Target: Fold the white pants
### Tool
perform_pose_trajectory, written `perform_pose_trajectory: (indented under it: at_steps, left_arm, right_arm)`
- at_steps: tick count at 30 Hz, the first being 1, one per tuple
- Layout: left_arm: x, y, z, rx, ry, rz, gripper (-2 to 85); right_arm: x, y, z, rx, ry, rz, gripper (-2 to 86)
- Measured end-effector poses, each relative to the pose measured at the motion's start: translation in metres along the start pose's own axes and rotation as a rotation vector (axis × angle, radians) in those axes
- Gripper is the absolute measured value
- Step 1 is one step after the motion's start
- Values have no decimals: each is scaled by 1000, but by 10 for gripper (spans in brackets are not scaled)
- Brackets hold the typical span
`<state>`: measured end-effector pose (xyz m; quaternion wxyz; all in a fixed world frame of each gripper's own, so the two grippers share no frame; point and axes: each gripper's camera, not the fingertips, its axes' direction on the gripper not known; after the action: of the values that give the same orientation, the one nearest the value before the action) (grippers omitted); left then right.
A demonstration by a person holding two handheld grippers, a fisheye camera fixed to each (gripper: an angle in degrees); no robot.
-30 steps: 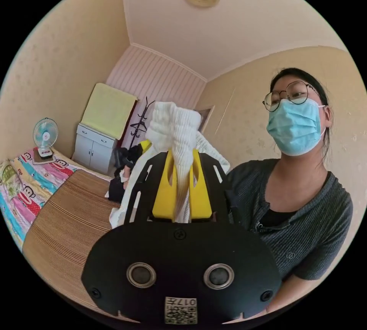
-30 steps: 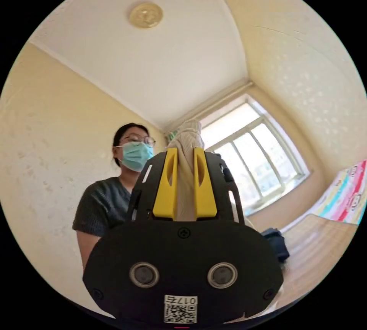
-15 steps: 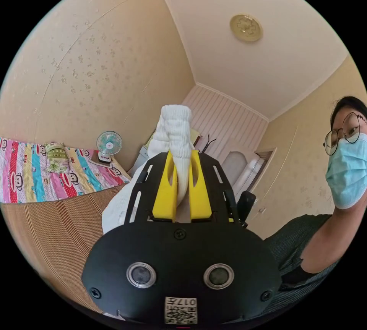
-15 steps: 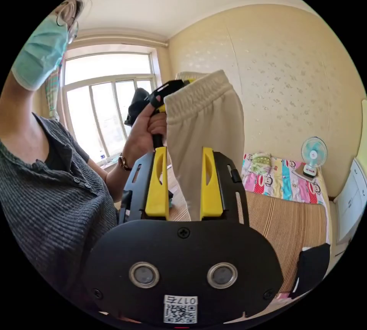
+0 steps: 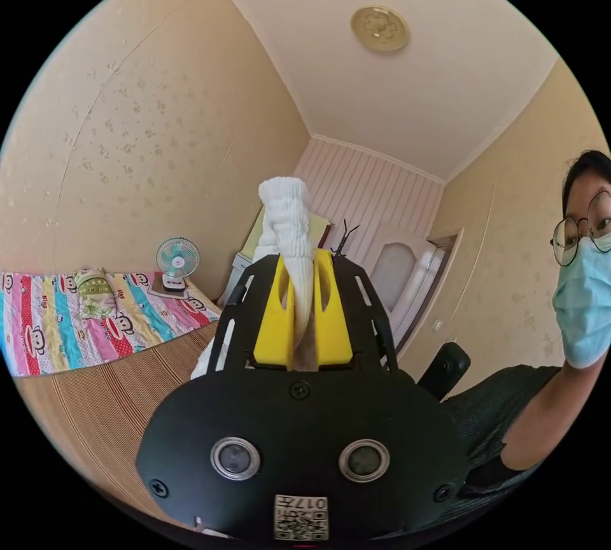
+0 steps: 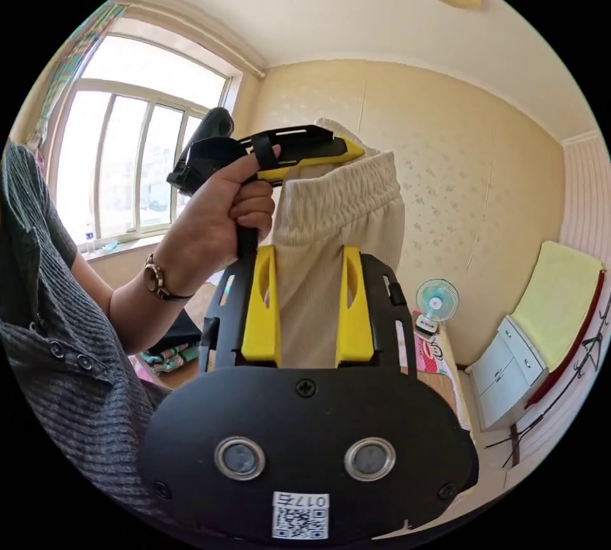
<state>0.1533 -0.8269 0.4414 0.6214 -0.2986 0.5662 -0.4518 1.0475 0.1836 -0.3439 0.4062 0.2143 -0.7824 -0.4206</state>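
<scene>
Above striped mat (image 5: 95, 403), left fingers (image 5: 280, 314) tight on white pants (image 5: 289, 219).

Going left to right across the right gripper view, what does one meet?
Window → hand holding the left gripper → white pants → fan → white cabinet.

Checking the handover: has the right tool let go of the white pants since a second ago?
Yes. The right tool has opened; its jaws stand apart around the white ribbed pants.
</scene>
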Motion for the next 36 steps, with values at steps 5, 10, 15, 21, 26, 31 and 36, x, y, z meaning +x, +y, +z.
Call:
perform_pose_trajectory:
  at_steps: [5, 10, 15, 21, 26, 31, 36]
  left_arm:
    - [23, -8, -13, -25, -33, 47, 46]
    - [35, -15, -58, 1, -81, 87, 49]
    - [68, -21, -104, 90, -54, 167, 50]
    - [163, -56, -139, 60, -240, 493, 51]
    - [207, -95, -168, 116, -426, 600, 51]
    - [235, -129, -196, 122, -321, 574, 50]
    - [265, -117, -207, 204, -342, 655, 50]
  right_arm:
    - [-3, 7, -3, -24, 67, -27, 54]
    - [34, -6, -16, -35, 334, 4, 36]
    - [65, -48, -63, 141, 170, 64, 31]
    - [96, -109, -126, 378, 86, 47, 29]
    - [151, -169, -164, 437, -187, -9, 30]
    - [206, -224, -179, 366, -497, -41, 32]
    - [230, -252, -209, 344, -530, -76, 32]
